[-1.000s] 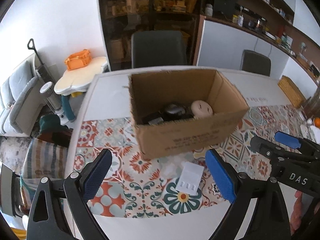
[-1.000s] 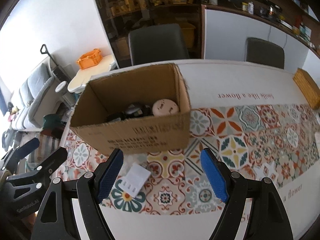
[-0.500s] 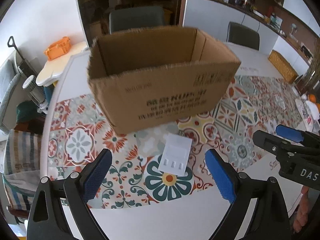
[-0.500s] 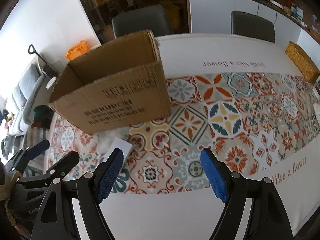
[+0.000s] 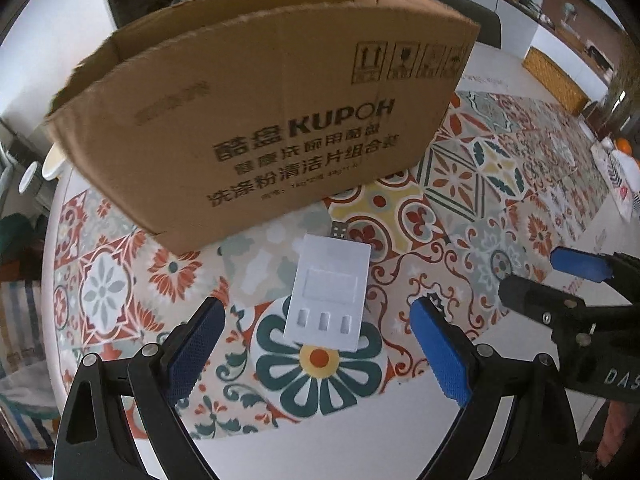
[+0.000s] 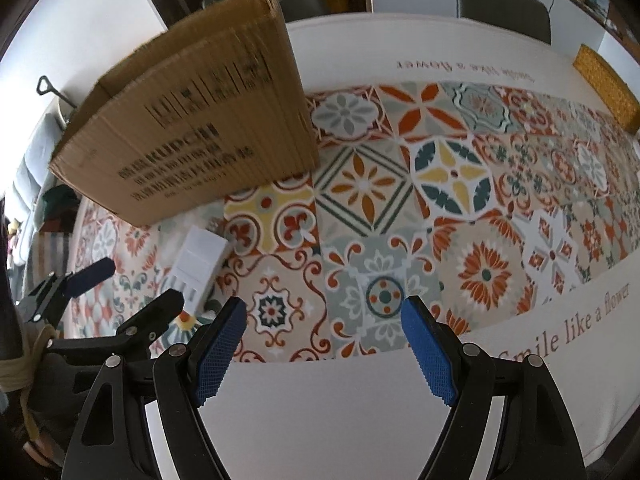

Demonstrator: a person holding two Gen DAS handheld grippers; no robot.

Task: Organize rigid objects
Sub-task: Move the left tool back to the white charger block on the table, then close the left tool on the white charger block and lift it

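Hovering left gripper (image 5: 316, 344), jaws released, over a white plastic charger (image 5: 328, 292).
Stiff, light, slick: pinch its long edges, centred between the jaws.

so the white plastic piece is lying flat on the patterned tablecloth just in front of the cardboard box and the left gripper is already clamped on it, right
Not quite. The left gripper is not clamped on the white plastic piece: the left wrist view shows its jaws wide open with the piece lying between them, untouched. The rest holds: it lies flat on the patterned tablecloth just in front of the cardboard box.
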